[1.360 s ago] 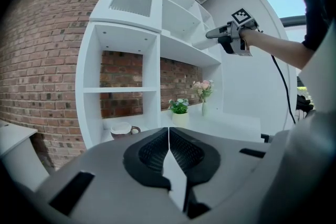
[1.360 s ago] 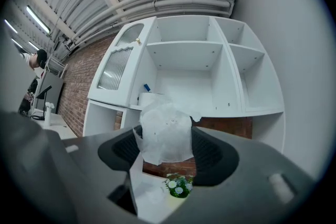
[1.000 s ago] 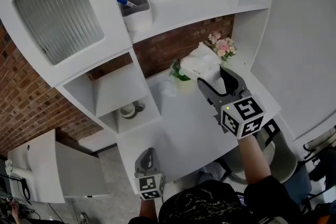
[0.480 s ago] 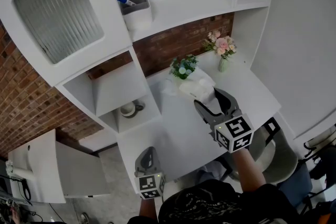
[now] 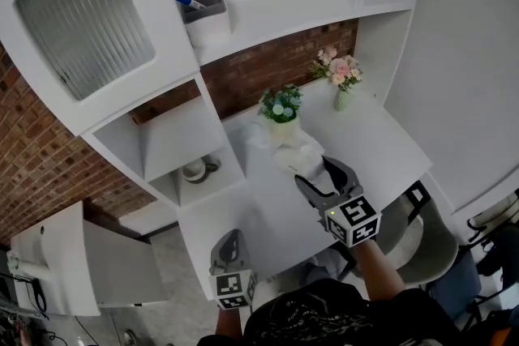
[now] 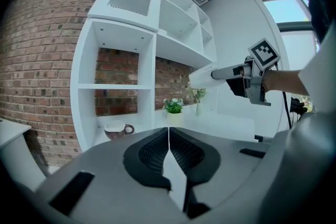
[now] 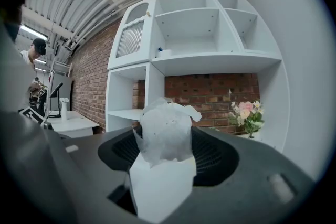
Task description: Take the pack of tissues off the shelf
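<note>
Pack of tissues (image 7: 161,170): clamped in the right hand-held gripper (image 5: 312,171), one jaw on each broad side of the white body. A loose sheet (image 7: 165,128) stands up out of the top, above the jaws. The left gripper view shows the pack held in the air, clear of the tabletop (image 5: 381,143) and off the shelf (image 5: 276,16). In the head view it lies just in front of the small green plant (image 5: 280,104).

Left hand-held gripper (image 5: 229,249): jaws together, nothing between them, held low at the near edge of the tabletop and well apart from the pack.

Handling, as judged:
- Weight: light, so a moderate squeeze should carry it.
- Body: soft and compressible. The sides are likely to give under the pads, and a hard squeeze would crush the contents.
- Surface: the wrapper looks smooth and may slip if the grip is slack or the pack is swung.
- Weak point: the protruding sheet is thin and would tear or pull out. It is no place to take hold.
- Grip site: across the middle of the body, on the two broad sides, as now. A corner hold would let the pack pivot.

Surroundings: a vase of pink flowers (image 5: 340,74) stands on the tabletop beside the pack's path. Both it and the plant look easy to tip. The bare tabletop nearer the person appears the safer place to set down.
</note>
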A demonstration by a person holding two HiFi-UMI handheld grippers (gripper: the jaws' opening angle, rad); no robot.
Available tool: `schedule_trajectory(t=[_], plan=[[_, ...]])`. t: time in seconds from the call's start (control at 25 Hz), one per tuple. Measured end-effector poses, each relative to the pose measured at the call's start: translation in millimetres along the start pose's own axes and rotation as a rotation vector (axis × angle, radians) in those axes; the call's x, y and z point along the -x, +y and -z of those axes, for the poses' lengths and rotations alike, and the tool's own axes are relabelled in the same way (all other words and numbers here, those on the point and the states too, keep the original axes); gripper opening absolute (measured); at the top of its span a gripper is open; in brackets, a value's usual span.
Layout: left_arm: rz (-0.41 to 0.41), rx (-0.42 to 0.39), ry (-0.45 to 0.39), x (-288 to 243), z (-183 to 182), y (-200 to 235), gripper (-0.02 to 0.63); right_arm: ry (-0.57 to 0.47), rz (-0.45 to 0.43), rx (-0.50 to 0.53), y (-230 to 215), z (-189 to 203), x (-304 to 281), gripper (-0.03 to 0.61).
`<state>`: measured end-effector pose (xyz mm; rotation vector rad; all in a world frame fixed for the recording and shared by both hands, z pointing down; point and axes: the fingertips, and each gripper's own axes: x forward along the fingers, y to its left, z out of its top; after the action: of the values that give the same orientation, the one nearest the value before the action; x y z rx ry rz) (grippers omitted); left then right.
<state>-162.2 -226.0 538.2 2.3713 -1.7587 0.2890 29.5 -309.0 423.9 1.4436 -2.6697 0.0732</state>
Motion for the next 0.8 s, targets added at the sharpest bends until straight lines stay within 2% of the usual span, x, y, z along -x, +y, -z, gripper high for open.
schedule_trajectory(t=[0.24, 0.48, 0.6, 0.8], plan=[[0.008, 0.005, 0.015, -3, 4, -5, 0.012, 0.062, -0.018, 0.011, 5, 33, -2, 0.281], [0.017, 0.001, 0.007, -5, 10, -6, 0.012, 0.083, -0.039, -0.056, 7, 57, -4, 0.281], [0.009, 0.007, 0.033, -6, 16, -6, 0.012, 0.099, -0.047, -0.055, 7, 67, -5, 0.281], [0.006, 0.006, 0.025, -10, 13, -8, 0.012, 0.134, -0.034, -0.057, 3, 85, -7, 0.281]])
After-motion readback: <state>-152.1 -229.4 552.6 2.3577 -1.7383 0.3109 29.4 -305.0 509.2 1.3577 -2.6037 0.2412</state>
